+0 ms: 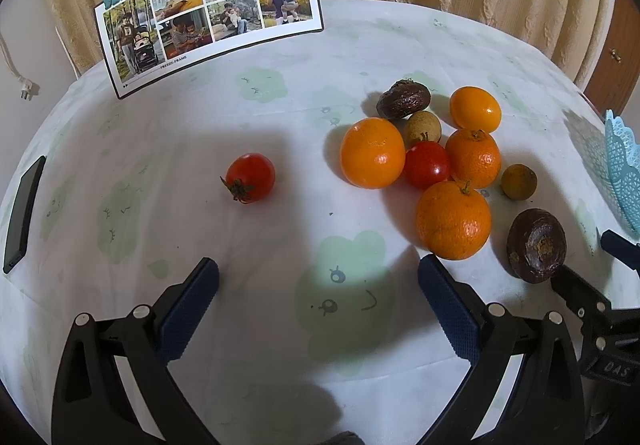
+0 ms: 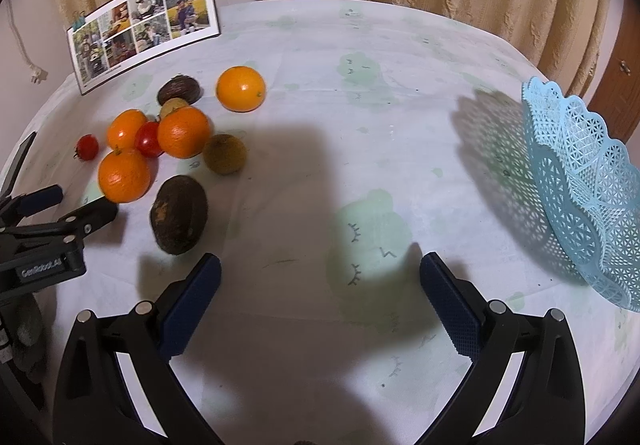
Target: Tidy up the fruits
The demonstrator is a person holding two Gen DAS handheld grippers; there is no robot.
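A pile of fruit lies on the table: several oranges (image 1: 453, 220) (image 2: 124, 175), a red tomato (image 1: 426, 164) among them, two dark brown fruits (image 1: 536, 245) (image 2: 179, 220) and small brownish-green fruits (image 1: 519, 181) (image 2: 224, 154). A lone tomato (image 1: 250, 177) (image 2: 87, 147) lies apart to the left. A light blue lattice basket (image 2: 588, 201) (image 1: 624, 161) stands at the right, with no fruit visible in it. My left gripper (image 1: 318, 285) is open and empty, just short of the pile. My right gripper (image 2: 320, 281) is open and empty over bare cloth, between pile and basket.
A photo card (image 1: 208, 17) held by teal clips stands at the back left. A dark phone (image 1: 24, 209) lies at the table's left edge. Curtains hang behind the table. The cloth (image 2: 360, 117) is white with pale green prints.
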